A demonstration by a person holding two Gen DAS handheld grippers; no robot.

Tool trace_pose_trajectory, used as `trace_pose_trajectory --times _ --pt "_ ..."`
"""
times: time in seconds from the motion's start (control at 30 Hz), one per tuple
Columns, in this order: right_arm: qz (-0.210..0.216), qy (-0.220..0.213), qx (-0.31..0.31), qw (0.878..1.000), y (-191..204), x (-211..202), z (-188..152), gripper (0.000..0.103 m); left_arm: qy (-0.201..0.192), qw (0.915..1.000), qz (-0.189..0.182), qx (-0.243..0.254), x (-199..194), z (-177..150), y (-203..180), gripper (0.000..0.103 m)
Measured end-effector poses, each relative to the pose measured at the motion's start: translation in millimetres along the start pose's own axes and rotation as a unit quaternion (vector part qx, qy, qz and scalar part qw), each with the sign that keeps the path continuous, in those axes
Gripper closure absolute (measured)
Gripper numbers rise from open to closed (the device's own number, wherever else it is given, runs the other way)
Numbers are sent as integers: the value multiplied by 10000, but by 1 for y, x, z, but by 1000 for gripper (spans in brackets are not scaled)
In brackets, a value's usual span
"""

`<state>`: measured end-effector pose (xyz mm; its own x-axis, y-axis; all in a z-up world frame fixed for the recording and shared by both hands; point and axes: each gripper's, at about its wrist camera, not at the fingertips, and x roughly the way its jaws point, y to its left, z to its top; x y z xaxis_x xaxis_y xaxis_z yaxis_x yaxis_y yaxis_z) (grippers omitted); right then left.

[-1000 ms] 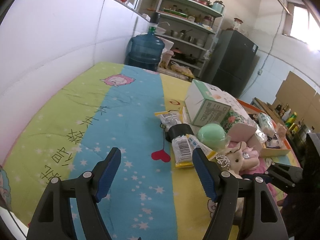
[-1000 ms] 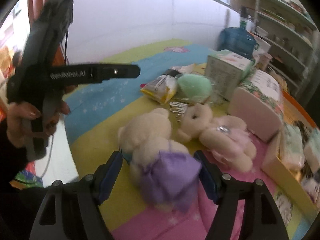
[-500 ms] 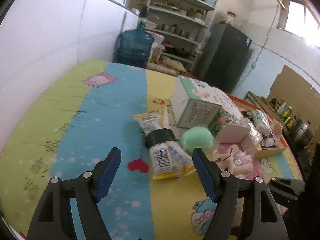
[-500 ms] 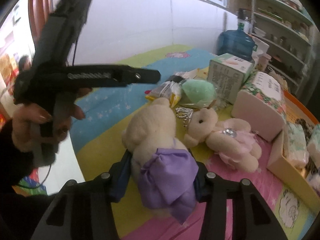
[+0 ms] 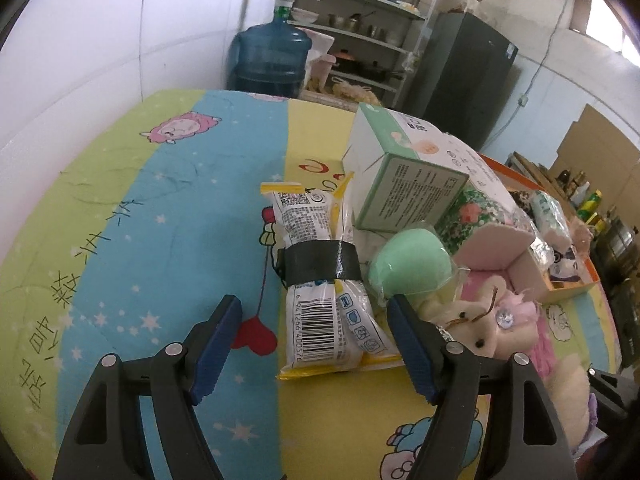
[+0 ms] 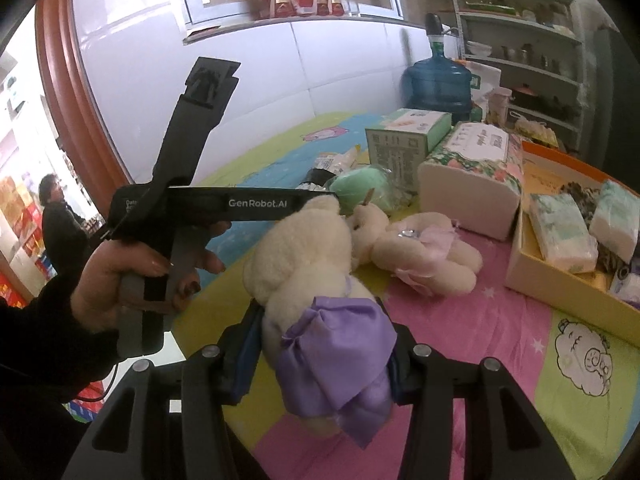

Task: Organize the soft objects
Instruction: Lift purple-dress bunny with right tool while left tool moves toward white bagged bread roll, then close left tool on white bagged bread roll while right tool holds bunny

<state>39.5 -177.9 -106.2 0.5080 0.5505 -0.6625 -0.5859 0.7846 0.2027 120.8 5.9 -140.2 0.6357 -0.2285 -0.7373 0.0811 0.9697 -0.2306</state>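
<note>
My right gripper [image 6: 320, 344] is clamped on a cream teddy bear in a purple skirt [image 6: 316, 280], blue pads pressing both flanks, the toy's head tipped away from me toward 12 o'clock. My left gripper [image 5: 316, 344] stands wide apart over the cartoon-print cloth [image 5: 168, 208], nothing between its pads; seen from the right wrist it hangs at 10 o'clock, my left hand [image 6: 132, 276] wrapped around its handle. Just ahead of the open fingers, at 12 o'clock, lies a snack pack bound with black tape [image 5: 324, 272]. A green ball in clear wrap [image 5: 408, 264] sits beside it at 1 o'clock, touching a second cream plush in a pink dress [image 6: 416, 248], which lies flat just beyond the bear I hold. Behind them, a green-and-white carton [image 5: 404, 176] and a floral tissue pack [image 6: 476, 164] stand together. At 3 o'clock in the right view, an orange-rimmed box [image 6: 560, 284] holds wrapped packets. Farther off, a blue water jug [image 5: 272, 60] stands against the white wall, shelves beside it.
</note>
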Motion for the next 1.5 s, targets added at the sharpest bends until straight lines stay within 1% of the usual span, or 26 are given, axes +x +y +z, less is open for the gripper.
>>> trace_pose_trajectory --times 0.13,0.27,0.37,0.6,0.67,0.77,0.87,0.97,1.03,1.2,1.27,1.3,1.33,1.37,1.5 --pt "61 -62 -2 10000 1 -3 -4 53 -46 10000 -48 -21 -5 -3 5 26" --pt "105 -110 59 9999 -4 -5 -6 53 -26 10000 -27 -26 -10 -8 14 26" --pt "137 -122 88 9998 -5 -4 -6 52 36 9999 -96 2 -8 -8 13 26" --pt "149 -136 141 9997 -4 -4 -8 52 77 9994 -59 338 0 -5 -2 26" --pt "125 -144 155 9997 -4 -5 -8 52 91 9990 -135 408 -3 -6 0 26" --pt "101 -152 195 9996 -7 -6 -8 52 97 9985 -133 513 -9 -9 3 26" --pt "113 -152 249 9995 -8 -5 -7 52 63 9983 -212 543 -14 -10 7 26" --pt "146 -153 258 9994 -7 -4 -7 52 201 9978 -81 623 -8 -11 10 26" --pt "162 -150 246 9995 -5 -3 -8 52 193 9970 2 755 -7 -11 10 26" --pt "171 -149 239 9995 -7 -3 -8 52 173 9975 8 692 -2 -3 10 26" --pt "172 -156 253 9994 -8 -3 -9 52 127 9976 23 680 0 -2 9 29" --pt "173 -158 266 9994 -8 -3 -9 52 76 9977 41 675 0 -2 9 35" --pt "172 -158 277 9993 -8 -3 -9 52 41 9978 30 665 0 -1 9 39" --pt "169 -155 284 9993 -9 -3 -9 52 13 9979 -5 642 -2 -2 10 47" --pt "173 -148 337 9992 -11 -3 -9 52 -57 9986 -93 524 -8 -6 16 51"
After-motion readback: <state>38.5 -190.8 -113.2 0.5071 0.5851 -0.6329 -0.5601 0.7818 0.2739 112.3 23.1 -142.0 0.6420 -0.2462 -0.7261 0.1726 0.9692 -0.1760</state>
